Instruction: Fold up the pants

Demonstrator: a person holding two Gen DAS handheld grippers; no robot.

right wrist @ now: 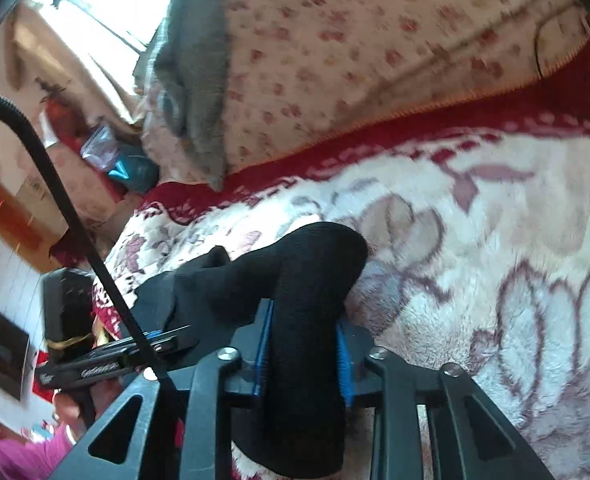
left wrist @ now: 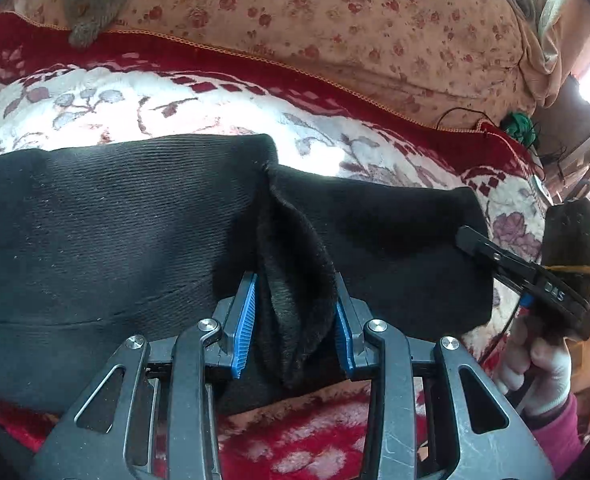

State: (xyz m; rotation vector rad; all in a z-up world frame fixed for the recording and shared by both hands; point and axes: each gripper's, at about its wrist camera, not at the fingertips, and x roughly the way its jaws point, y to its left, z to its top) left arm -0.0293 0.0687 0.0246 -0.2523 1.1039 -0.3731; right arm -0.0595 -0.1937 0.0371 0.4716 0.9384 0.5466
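pants (left wrist: 107, 232): black, ribbed knit outside and fleecy inside, spread across the floral blanket (left wrist: 183, 104) just ahead of both tongs; one bunched fold runs back between the left jaws, a rolled end between the right
left gripper (left wrist: 295, 312): blue pads partly closed on an upstanding fold of the black cloth; the fold fills the gap and both pads appear to press it
right gripper (right wrist: 305, 332): jaws pinching a thick rolled band of the same fabric, which bulges up and forward past the fingertips
right gripper seen from the left: (left wrist: 491, 254) sits off to the right of the left tongs, at the far right edge of the pants, held by a white-gloved hand (left wrist: 535, 364)
handling: soft, limp and thick; likely light but bulky, it will sag and drag on the fluffy blanket rather than slide
slip: the fleece side should grip well in ribbed pads; little risk of damage
where to hold: at edges or corners, taking all the layers, so the fold lies flat
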